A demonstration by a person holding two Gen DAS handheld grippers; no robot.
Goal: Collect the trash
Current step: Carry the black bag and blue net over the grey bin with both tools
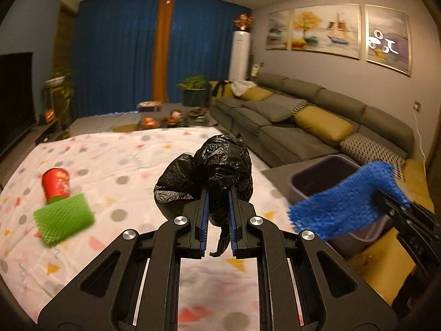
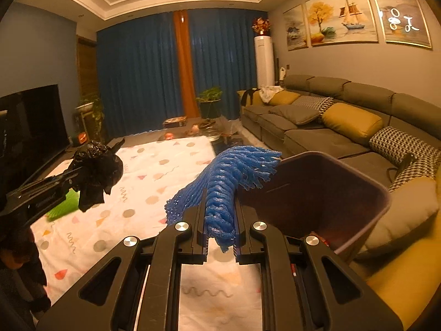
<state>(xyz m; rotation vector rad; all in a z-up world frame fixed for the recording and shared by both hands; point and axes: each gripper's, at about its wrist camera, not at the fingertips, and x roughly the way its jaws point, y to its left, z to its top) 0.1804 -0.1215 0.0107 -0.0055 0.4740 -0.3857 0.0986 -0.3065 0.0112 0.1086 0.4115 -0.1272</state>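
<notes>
On the far left of the cloth (image 1: pixel 132 171) a red cup (image 1: pixel 56 183) is lying on its side, touching a green foam net (image 1: pixel 64 216); both are waiting to be collected. Right of them, the left gripper (image 1: pixel 217 207) is clenching a crumpled black bag (image 1: pixel 212 173) and holding it in the air above the cloth. Further right, the right gripper (image 2: pixel 220 220) is clamping a blue foam net (image 2: pixel 220 190), whose loose end is hanging just at the near rim of the bin (image 2: pixel 386 198), which is sitting on the sofa (image 2: pixel 317 135) edge.

The step in hand looks like dropping both pieces into the bin. To do it well, the person should be carrying each piece fully over the opening before letting go, since the net's frayed end could catch on the rim and flop outside. The bag is light and springy, so releasing it low inside the bin seems safer. The grippers are working near each other, so going one at a time should be avoiding a clash.
</notes>
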